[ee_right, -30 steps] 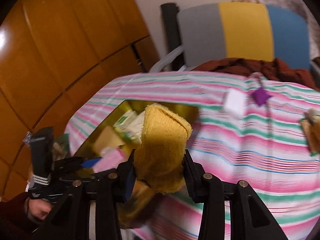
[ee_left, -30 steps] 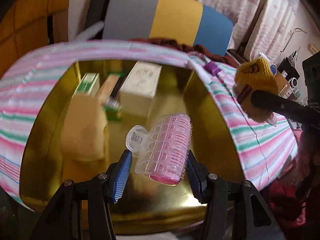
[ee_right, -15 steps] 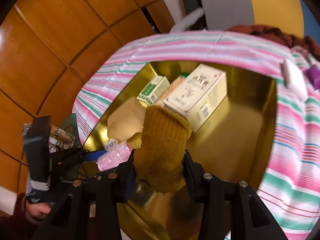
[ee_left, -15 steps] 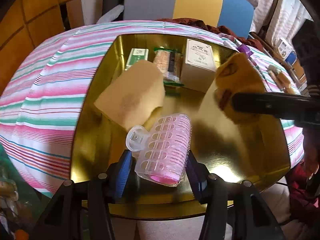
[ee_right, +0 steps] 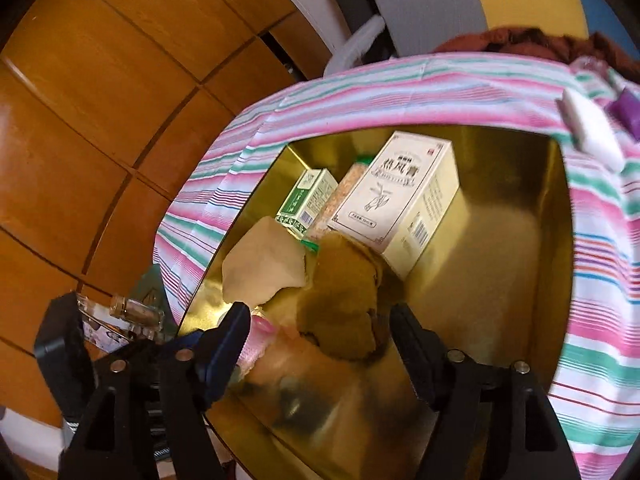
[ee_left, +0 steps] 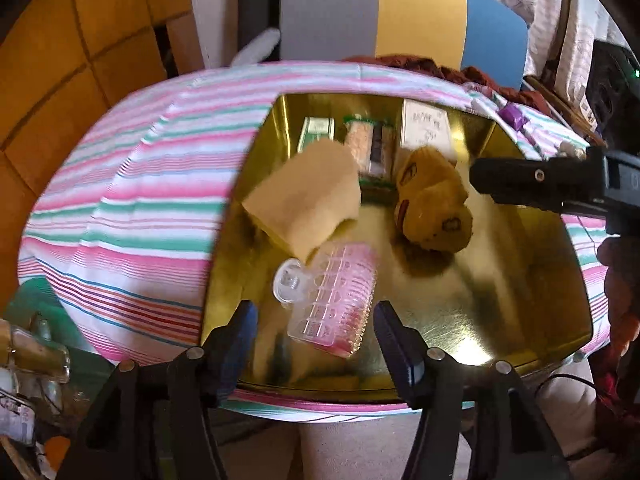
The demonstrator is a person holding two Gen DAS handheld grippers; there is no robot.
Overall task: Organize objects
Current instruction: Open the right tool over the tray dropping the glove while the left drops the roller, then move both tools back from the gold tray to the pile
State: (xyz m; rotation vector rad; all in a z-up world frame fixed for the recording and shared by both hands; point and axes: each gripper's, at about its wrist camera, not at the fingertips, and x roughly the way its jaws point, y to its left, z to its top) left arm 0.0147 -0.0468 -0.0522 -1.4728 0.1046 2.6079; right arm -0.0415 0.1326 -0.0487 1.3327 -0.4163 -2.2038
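Observation:
A gold tray (ee_left: 500,320) lies on the striped tablecloth. A pink hair roller (ee_left: 334,298) lies in it between the open jaws of my left gripper (ee_left: 316,338), free of the pads. A mustard knit sock (ee_left: 434,204) lies in the tray; in the right wrist view the sock (ee_right: 342,300) sits between the open jaws of my right gripper (ee_right: 320,340). A tan sponge (ee_left: 306,196), a white box (ee_right: 396,196), a green box (ee_right: 306,202) and a snack packet (ee_left: 370,146) also lie in the tray.
The striped cloth (ee_left: 132,184) covers the table around the tray. A white block (ee_right: 590,130) and a purple item (ee_right: 626,110) lie on the cloth at the far right. A chair back (ee_left: 376,12) stands behind. Glass bottles (ee_left: 32,352) stand at lower left.
Both grippers have opened. The roller has dropped from the left jaws onto the tray, and the sock has left the right jaws and lies in the tray.

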